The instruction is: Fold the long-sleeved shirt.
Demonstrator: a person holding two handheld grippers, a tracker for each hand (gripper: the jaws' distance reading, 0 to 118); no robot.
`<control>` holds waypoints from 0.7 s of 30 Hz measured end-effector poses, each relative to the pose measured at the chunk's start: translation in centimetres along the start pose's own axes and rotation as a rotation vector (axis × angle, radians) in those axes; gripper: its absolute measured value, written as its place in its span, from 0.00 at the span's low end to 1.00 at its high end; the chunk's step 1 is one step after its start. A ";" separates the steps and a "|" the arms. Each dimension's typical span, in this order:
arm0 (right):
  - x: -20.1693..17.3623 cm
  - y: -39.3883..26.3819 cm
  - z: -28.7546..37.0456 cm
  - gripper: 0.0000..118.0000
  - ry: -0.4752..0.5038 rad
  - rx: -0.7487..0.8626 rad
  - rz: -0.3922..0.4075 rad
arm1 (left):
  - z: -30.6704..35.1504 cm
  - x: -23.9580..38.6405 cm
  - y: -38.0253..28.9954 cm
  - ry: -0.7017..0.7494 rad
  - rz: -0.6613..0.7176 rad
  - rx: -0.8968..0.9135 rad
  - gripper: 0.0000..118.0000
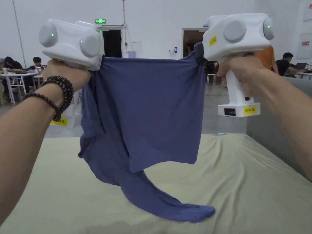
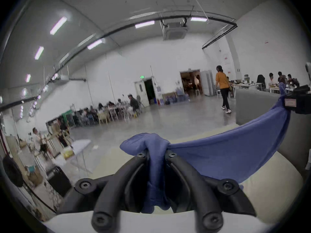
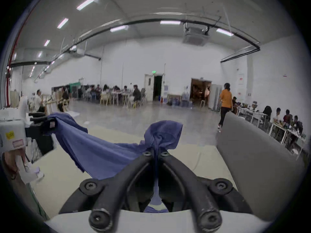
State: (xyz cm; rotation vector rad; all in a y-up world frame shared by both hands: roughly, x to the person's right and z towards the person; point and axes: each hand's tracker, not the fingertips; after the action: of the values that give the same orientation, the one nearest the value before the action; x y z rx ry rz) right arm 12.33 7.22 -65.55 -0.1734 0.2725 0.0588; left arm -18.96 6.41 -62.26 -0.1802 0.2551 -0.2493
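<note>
A blue long-sleeved shirt hangs spread between my two grippers, high above the table. My left gripper is shut on a bunched corner of the shirt at the upper left. My right gripper is shut on the opposite top corner of the shirt. One sleeve trails down and rests on the cloth-covered table. In the head view the white gripper bodies hide the jaws.
The pale green table cloth lies wrinkled below. A grey partition borders the table on the right. Beyond are a grey floor, people seated at tables, and a person in an orange top walking.
</note>
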 end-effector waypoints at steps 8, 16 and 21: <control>0.9 -2.0 -1.0 0.00 0.003 -0.022 -0.044 | -1.0 1.2 -1.9 -0.008 -0.016 -0.050 0.06; 1.3 -18.3 -6.1 0.00 0.017 -0.235 -0.123 | -4.8 6.4 -18.4 -0.084 -0.043 -0.286 0.06; 1.9 -25.6 -5.6 0.00 0.037 -0.243 -0.100 | -4.4 6.8 -25.5 -0.139 -0.058 -0.344 0.06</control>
State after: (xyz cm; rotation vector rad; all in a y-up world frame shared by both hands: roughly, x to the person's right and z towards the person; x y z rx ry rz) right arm 14.72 -18.92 -67.25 -0.4299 0.2931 -0.0104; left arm -19.37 -20.29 -62.67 -0.5443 0.1528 -0.2476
